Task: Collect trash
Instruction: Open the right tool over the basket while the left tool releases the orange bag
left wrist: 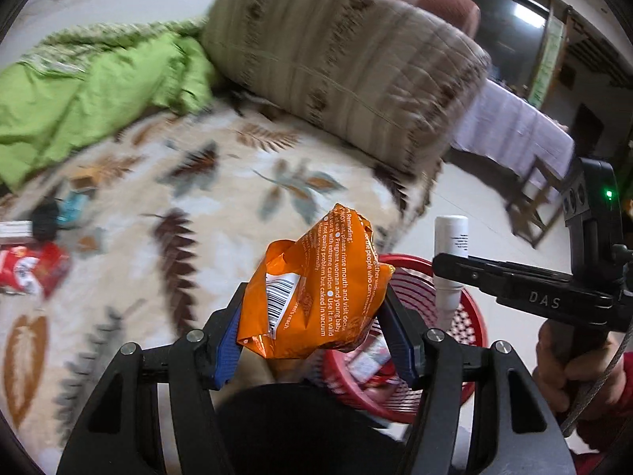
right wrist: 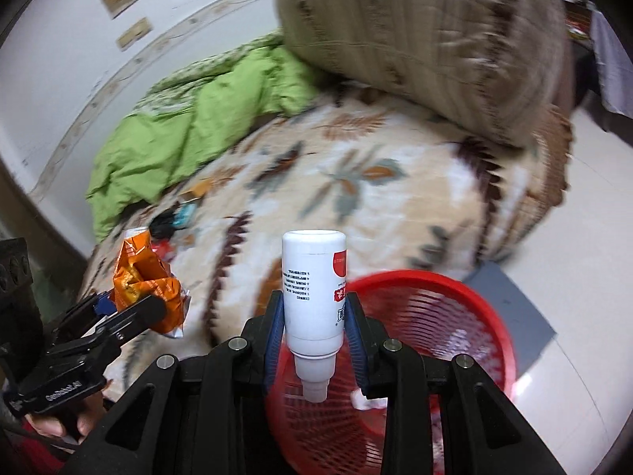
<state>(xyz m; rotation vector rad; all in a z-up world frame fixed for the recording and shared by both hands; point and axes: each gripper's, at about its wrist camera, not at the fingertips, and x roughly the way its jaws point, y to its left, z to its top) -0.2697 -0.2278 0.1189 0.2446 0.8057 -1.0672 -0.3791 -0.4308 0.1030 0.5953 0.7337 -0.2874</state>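
Two items in transit: your left claw [left wrist: 310,340] clamps a crumpled orange wrapper [left wrist: 312,289] beside the red basket [right wrist: 435,316], your right claw [right wrist: 314,332] pinches a white bottle [right wrist: 314,289] above its rim; releasing early risks both missing onto bed or floor.

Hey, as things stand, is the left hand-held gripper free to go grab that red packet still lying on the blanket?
Probably not yet. The left hand-held gripper is shut on a crumpled orange wrapper, so its jaws are full. The red packet lies uncovered on the blanket, so nothing blocks the way there.
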